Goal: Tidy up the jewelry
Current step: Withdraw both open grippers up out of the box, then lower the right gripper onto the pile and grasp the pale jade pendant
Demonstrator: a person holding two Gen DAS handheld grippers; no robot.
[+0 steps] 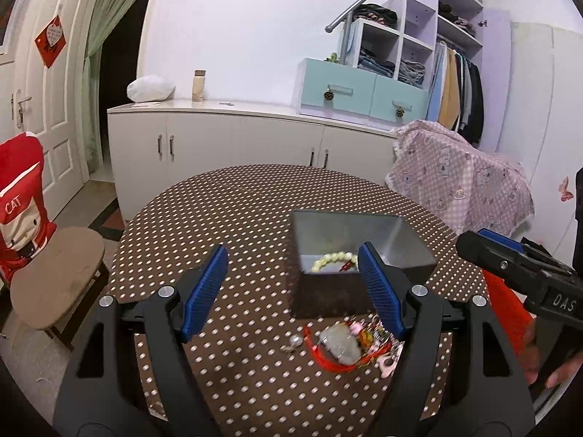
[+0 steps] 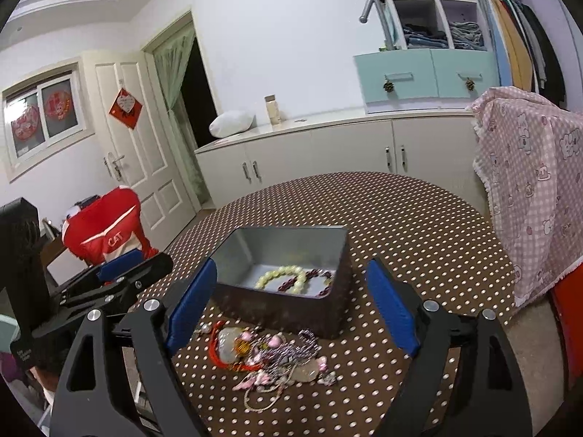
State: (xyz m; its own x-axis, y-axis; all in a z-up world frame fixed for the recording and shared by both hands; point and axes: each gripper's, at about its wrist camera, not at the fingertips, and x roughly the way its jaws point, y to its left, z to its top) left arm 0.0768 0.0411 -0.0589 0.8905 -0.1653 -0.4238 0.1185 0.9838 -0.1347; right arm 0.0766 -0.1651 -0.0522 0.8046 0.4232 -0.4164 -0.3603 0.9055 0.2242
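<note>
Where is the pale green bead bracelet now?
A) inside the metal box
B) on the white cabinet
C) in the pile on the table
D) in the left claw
A: the pale green bead bracelet lies on the floor of the open metal box, apart from both claws.

Left gripper [image 1: 291, 287] and right gripper [image 2: 291, 302] gape, empty.

Not much to read here, honestly. The red-and-white fabric cover on the chair back [image 1: 20, 211] at the left has "CAT" in white letters, and the right wrist view shows it too [image 2: 113, 241]. The black body of the right gripper [image 1: 473, 245], at the right edge of the left view, carries "DAS". The red diamond-shaped paper decoration on the white door [image 1: 51, 40] has writing too small to make out.
</note>
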